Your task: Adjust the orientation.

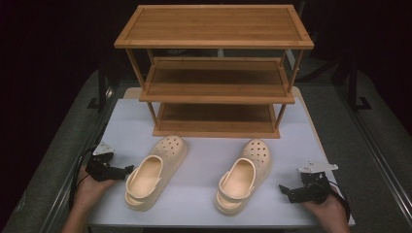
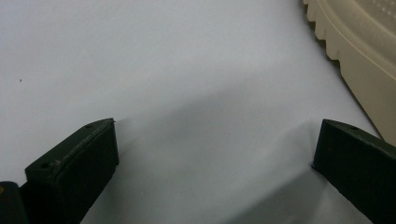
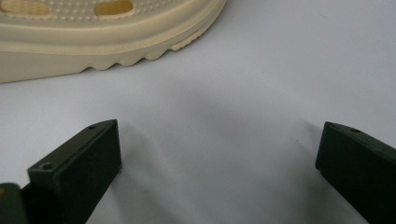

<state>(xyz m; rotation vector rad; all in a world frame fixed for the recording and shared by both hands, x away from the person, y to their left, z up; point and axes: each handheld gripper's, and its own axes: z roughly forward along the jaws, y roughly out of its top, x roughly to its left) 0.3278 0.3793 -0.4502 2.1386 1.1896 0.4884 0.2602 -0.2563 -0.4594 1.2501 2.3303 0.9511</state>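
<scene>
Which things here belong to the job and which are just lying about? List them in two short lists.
Part of the job:
- left clog, next to the open left gripper
- right clog, near the open right gripper
- wooden shoe rack, probably where the clogs go

Just there:
- white table top
- black stands beside the table

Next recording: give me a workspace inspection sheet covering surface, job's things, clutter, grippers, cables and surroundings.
Surface: white rectangular tabletop, clean.
Job's things: two cream foam clogs, left clog and right clog, upright, apart, toes toward the three-tier bamboo shoe rack, whose shelves are bare.
Clutter: nothing seen.
Grippers: left gripper beside the left clog, right gripper beside the right clog; both open, nothing between the fingers.
Cables: black cable trails from the left gripper.
Surroundings: dark room, grey floor.
</scene>
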